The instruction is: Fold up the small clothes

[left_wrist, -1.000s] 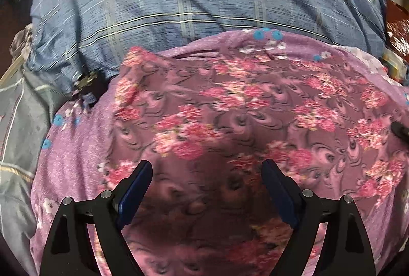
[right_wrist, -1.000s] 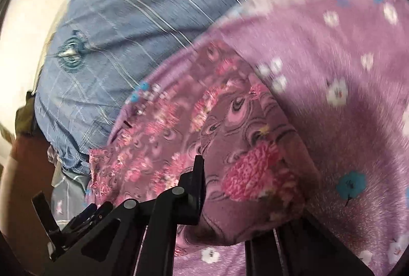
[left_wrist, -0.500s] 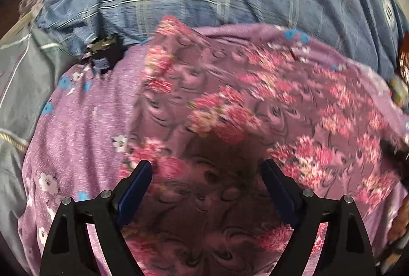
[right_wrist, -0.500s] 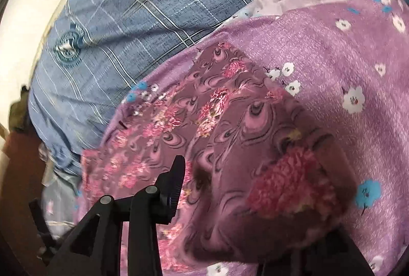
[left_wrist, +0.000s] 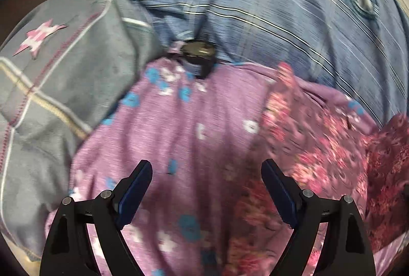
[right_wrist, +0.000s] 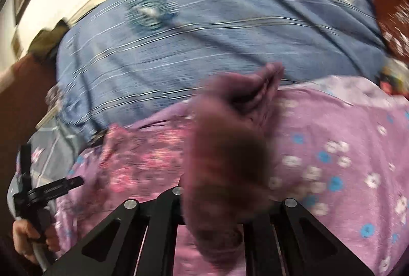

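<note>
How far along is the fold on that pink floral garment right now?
Midway at best. The right gripper is shut on a lifted bunch of the pink floral garment. The left gripper hangs open, holding nothing. The rest lies crumpled on the purple flowered sheet; no finished fold shows.

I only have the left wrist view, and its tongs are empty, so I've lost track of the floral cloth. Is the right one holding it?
Observer: Yes. The right tongs are shut on the floral cloth; their jaws have just been closing on it.
Operator: How does it sit?
Observer: A bunched end sticks up past the tongs, in front of the blue cover.
Operator: Anything else?
Observer: The hand holding the left tool shows at lower left.
</note>
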A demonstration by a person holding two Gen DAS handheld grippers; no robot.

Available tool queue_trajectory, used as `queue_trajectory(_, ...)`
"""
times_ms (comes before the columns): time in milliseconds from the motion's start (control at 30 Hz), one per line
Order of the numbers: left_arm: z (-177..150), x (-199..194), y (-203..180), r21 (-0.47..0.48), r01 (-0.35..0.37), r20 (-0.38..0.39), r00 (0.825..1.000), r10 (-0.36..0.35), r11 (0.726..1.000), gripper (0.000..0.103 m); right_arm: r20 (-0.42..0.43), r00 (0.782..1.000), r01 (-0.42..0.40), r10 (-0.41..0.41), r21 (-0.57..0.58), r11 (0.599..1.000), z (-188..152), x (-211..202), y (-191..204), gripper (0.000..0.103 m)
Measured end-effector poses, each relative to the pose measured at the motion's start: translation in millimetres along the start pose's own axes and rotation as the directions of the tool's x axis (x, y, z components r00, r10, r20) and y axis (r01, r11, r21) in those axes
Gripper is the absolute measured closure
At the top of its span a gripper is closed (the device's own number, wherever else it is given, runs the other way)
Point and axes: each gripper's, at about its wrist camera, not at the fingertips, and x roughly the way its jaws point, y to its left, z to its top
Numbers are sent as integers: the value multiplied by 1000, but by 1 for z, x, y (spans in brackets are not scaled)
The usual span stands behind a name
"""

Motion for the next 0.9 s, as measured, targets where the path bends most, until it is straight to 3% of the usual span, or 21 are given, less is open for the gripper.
queue_trajectory(200,10,-17,26,-82,-16,33,999,19,997,16,-85,991,-115,107,-95,989,-11,33,78,94)
queue_trajectory(333,10,-19,36,-100,-22,26,999,25,995,16,-186,966,-201,178,-111,973,-34,66,117,94)
queue_trajectory(400,10,-18,38,-98,-29,19,999,31,995,16,-222,959,-206,174,-132,970,-48,78,133,94)
queue_trajectory(633,13,-15,39,-107,-25,21,999,27,994,16,-144,962,-251,231,-139,958,-52,64,143,94)
queue_trajectory(767,14,-16,35,-110,-23,29,999,26,994,16,-76,942,-334,326,-132,933,-52,47,141,94)
queue_trajectory(833,14,-15,34,-109,-27,29,999,30,994,16,-144,944,-320,298,-164,933,-62,62,147,93)
queue_trajectory(900,13,-15,33,-107,-30,29,999,33,994,16,-279,925,-318,260,-189,929,-81,90,150,87)
